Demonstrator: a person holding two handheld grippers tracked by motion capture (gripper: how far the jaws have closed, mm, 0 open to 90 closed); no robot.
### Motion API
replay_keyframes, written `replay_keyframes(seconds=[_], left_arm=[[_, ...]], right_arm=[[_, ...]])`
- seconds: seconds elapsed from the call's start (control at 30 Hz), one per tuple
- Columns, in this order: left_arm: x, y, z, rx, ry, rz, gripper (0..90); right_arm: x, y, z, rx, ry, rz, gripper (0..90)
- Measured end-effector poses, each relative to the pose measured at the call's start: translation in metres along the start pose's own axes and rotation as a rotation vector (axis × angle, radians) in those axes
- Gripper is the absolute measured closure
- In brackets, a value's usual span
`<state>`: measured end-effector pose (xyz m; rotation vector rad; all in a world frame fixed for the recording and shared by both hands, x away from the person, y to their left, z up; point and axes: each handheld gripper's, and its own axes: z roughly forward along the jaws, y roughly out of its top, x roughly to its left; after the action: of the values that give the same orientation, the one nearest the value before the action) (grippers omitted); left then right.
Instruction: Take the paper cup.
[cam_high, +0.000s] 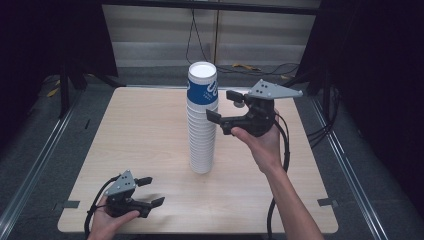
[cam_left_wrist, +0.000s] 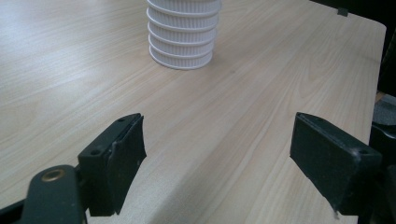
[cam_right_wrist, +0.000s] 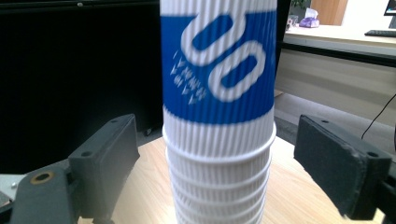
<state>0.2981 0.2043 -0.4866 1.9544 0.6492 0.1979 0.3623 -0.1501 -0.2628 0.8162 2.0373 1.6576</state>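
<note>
- My right gripper (cam_high: 224, 111) has its jaws spread wide, gripping nothing, one either side of the top of the cup stack (cam_high: 202, 119) and close beside it.
- In the right gripper view the top cup (cam_right_wrist: 218, 65), blue band with white lettering, stands between my two black pads (cam_right_wrist: 112, 154), a gap showing on each side, no contact that I can see.
- The stack stands upright near the middle of the table (cam_high: 140, 130), ribbed white cups nested mouth-down with the blue-banded one uppermost.
- My right hand (cam_high: 262, 145) holds that gripper up at the height of the top cups, cable trailing down toward me.
- My left gripper (cam_high: 148, 191) is released too, jaws wide apart and empty, low over the near left part of the table.
- From the left gripper view, the bottom of the stack (cam_left_wrist: 183, 35) sits well ahead of those jaws, bare wood between them.
</note>
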Motion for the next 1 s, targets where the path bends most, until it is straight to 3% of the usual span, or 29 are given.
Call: replay_keyframes(seconds=[0.27,0.3,0.37,0.4,1.0], left_arm=[[0.000,0.000,0.001,-0.001,-0.005,-0.002,16.6],[0.000,0.000,0.000,-0.006,-0.004,-0.001,15.8],[0.000,0.000,0.000,-0.005,-0.002,-0.004,15.9],[0.001,-0.001,0.000,-0.005,-0.002,-0.003,15.9],[0.001,-0.001,0.001,0.003,-0.003,-0.004,15.8]], right_arm=[[-0.004,0.018,0.014,0.024,0.030,-0.005,13.5],[-0.004,0.021,0.018,0.047,-0.003,-0.019,13.4],[-0.004,0.023,0.020,0.051,-0.021,-0.028,13.2],[-0.006,0.024,0.021,0.035,0.015,-0.014,13.6],[-0.007,0.034,0.048,0.040,0.045,-0.008,15.5]])
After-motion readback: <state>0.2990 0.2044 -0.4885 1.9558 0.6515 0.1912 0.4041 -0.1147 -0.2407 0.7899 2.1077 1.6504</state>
